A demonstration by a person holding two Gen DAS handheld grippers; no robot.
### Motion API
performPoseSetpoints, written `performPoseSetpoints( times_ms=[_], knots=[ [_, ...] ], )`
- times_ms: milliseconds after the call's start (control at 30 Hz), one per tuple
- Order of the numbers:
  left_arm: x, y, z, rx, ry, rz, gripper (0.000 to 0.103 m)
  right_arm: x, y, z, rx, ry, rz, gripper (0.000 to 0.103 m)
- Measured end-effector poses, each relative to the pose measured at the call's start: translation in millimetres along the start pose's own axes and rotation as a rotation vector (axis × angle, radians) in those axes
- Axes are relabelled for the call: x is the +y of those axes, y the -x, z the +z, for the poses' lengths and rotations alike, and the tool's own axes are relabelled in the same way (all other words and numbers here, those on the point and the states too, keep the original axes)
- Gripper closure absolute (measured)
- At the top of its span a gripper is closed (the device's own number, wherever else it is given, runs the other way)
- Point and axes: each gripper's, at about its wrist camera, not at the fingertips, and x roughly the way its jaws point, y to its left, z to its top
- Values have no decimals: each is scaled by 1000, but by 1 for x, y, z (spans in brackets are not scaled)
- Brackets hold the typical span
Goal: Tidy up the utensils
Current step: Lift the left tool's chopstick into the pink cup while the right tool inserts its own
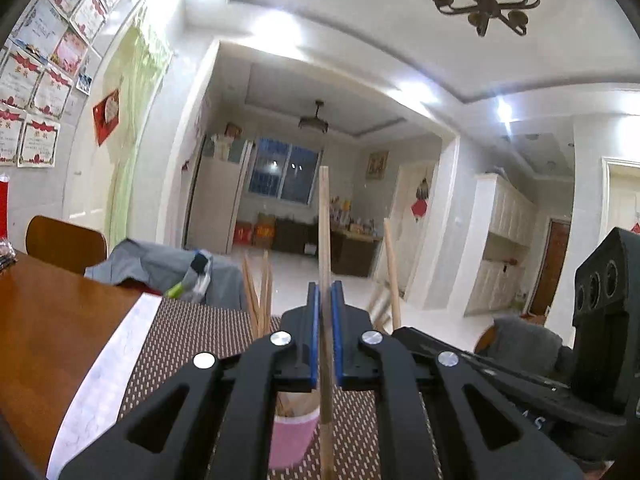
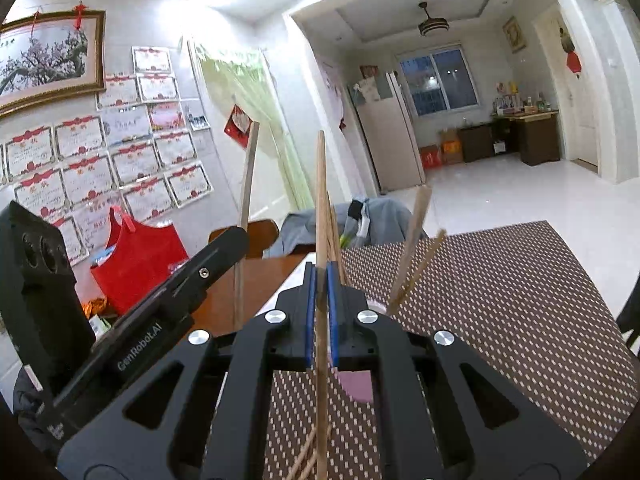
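Observation:
My left gripper (image 1: 325, 296) is shut on a wooden chopstick (image 1: 324, 232) held upright, its lower end just right of a pink cup (image 1: 290, 436) on the mat. The cup holds several chopsticks (image 1: 258, 292). My right gripper (image 2: 321, 280) is shut on another upright wooden chopstick (image 2: 321, 200). The pink cup (image 2: 358, 386) shows partly behind the right fingers, with chopsticks (image 2: 416, 268) leaning out of it. The left gripper's body (image 2: 168, 300) and its chopstick (image 2: 248, 184) show at left in the right wrist view. The right gripper's body (image 1: 600, 312) shows at right in the left wrist view.
A brown dotted placemat (image 2: 500, 312) lies on a wooden table (image 1: 52, 328). A red bag (image 2: 136, 256) stands at the table's far left. A chair (image 1: 64, 242) and grey clothing (image 1: 160, 268) are beyond the table. Loose chopsticks (image 2: 308, 456) lie on the mat below the right gripper.

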Motion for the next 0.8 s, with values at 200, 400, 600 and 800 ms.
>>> performPoseSetpoints(
  times_ms=[200,400,600,800],
  knots=[
    [13,-24,1,-88,32,9,97,-7,-20,6,-114,-3,-11,97],
    [26,-49,4,-157,63,36,97,-12,-40,15,-163,1,-28,97],
    [34,-72,2,-180,88,30,97,-17,-47,16,-214,25,-54,97],
    [40,-87,-3,-199,83,61,97,-26,-57,12,-226,16,-74,97]
  ],
)
